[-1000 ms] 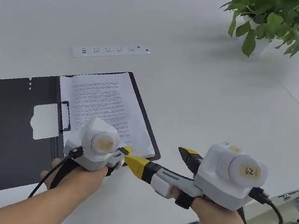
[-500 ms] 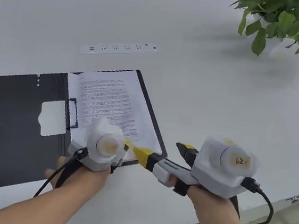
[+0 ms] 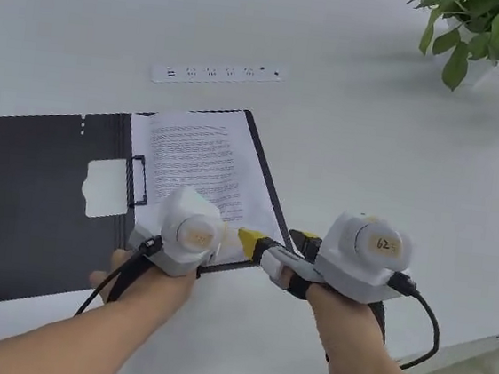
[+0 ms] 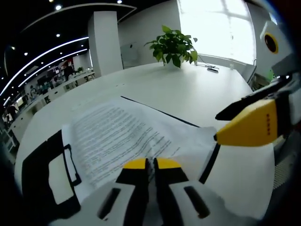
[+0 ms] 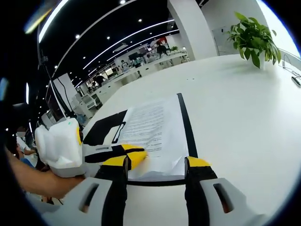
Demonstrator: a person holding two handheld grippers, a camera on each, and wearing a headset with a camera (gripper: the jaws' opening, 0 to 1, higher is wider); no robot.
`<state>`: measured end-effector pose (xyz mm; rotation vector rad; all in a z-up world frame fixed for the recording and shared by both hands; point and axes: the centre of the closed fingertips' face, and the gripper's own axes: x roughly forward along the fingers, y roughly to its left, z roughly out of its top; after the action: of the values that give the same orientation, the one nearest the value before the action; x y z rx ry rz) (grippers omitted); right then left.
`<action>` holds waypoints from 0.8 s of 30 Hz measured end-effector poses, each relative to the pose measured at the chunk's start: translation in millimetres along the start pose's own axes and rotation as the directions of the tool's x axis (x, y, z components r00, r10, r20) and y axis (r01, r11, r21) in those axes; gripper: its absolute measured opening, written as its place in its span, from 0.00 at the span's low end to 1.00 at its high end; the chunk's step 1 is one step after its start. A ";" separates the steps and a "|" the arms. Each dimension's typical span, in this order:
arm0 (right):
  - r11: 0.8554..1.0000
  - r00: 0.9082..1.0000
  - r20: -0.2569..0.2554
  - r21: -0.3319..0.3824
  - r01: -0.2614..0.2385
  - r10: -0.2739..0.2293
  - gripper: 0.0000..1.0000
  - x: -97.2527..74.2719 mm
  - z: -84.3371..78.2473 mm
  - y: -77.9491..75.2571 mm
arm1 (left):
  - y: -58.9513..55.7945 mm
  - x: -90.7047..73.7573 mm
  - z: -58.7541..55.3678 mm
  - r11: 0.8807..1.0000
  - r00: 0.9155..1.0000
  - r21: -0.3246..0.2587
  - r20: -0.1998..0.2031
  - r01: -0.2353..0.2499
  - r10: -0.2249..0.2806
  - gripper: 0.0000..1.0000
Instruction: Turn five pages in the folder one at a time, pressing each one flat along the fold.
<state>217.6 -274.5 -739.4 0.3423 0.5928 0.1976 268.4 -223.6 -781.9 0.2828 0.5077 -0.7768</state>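
The black folder (image 3: pixel 33 209) lies open on the white table, with a printed page (image 3: pixel 199 159) clipped on its right half. My left gripper (image 4: pixel 150 164) is shut, its yellow tips resting low on that page near its bottom edge; I cannot tell if a sheet is pinched. In the head view its white body (image 3: pixel 187 232) covers the tips. My right gripper (image 3: pixel 277 238) is open at the folder's bottom right corner, one jaw over the page, the other beside the black edge. The right gripper view shows the same open jaws (image 5: pixel 157 162) straddling that corner, the left gripper (image 5: pixel 134 155) just to their left.
A white power strip (image 3: pixel 217 73) lies on the table beyond the folder. A potted green plant (image 3: pixel 489 34) stands at the far right. The table's front edge runs just below both hands, and bare table (image 3: pixel 386 157) stretches to the folder's right.
The right gripper has moved forward and left, up to the folder's bottom right corner. The left gripper has kept its place at the page's lower edge. The head camera has shifted.
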 end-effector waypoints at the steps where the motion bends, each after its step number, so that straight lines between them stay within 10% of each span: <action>1: 1.000 1.000 0.004 0.013 0.007 -0.007 0.45 2.2 0.2 -2.0 | 0.0 0.2 -0.2 1.000 1.000 -0.005 0.000 -0.002 0.002 0.03; 24: 0.983 0.996 -0.035 0.165 0.086 -0.082 0.00 14.0 -17.6 -24.4 | -0.6 -0.1 -0.5 1.000 1.000 -0.030 0.003 -0.006 0.006 0.03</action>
<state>220.9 -288.7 -769.3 0.4754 0.6515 0.0718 267.7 -223.8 -782.3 0.2553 0.5148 -0.7629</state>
